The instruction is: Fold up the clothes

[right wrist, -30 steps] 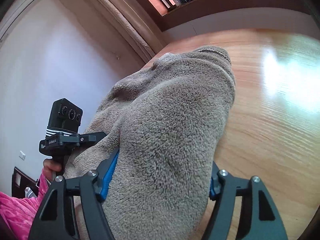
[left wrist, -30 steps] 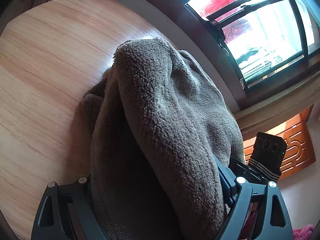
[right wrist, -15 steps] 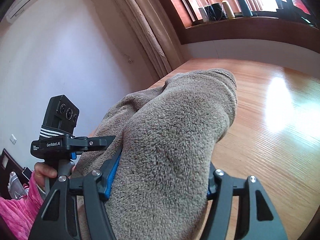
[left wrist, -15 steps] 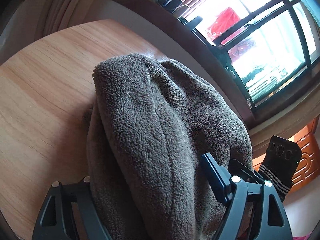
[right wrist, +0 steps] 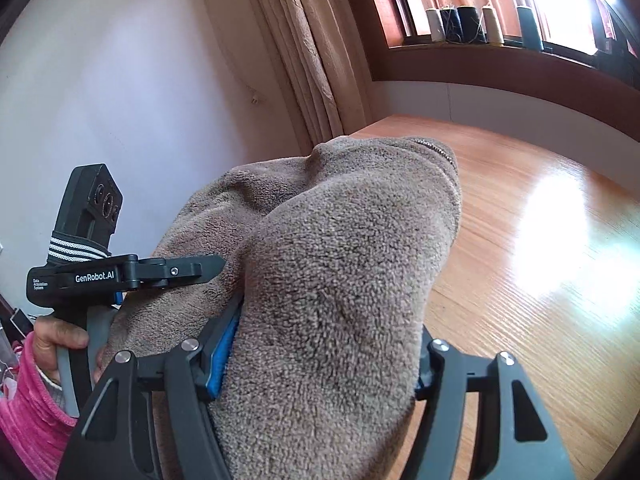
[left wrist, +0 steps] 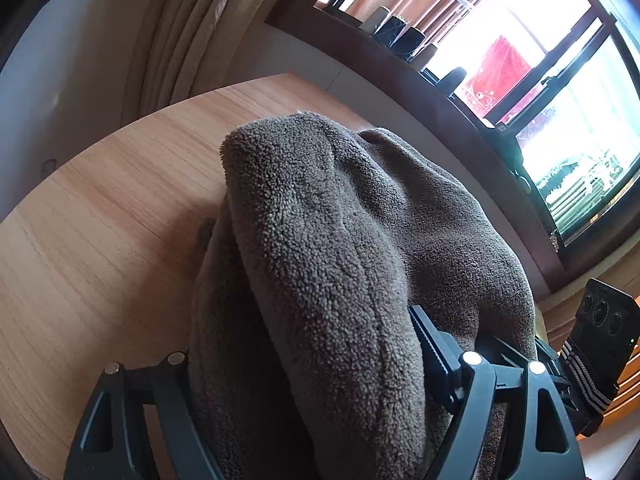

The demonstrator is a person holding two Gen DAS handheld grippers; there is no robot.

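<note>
— Two black hand-held grippers, one thick grey-brown fleece garment (left wrist: 360, 248). Where is the garment?

— Up off the light wooden tabletop (left wrist: 100, 240), bunched in a heavy fold. Its far end droops toward the wood; I cannot tell whether it touches.

— And the left gripper (left wrist: 320, 392)?

— Its jaws stand wide, with a fat roll of fleece filling the gap between them. The cloth drapes over the inner face of both fingers, so it looks clamped on the bundle.

— The right gripper (right wrist: 320, 360)?

— Much the same: a thick wad of fleece sits between its fingers, pressed against the blue pad (right wrist: 226, 354) on the left finger. Its jaws are easing apart slightly, yet the fleece is held there.

— Do the two stand close?

— Side by side. From the right wrist view the left gripper sits just beside the cloth, held by a hand (right wrist: 60, 340) in a fuzzy pink sleeve (right wrist: 28, 412), with a striped band around its top.

— Anything on the garment itself?

— A metal zipper edge (right wrist: 436, 148) runs along the top of the fold.

— And around?

— A row of thread cones (right wrist: 472, 26) on the dark wooden windowsill (right wrist: 500, 64), beige curtains (right wrist: 316, 48) at the table's corner, and a red cloth (left wrist: 496, 72) hanging outside the bright window.
</note>
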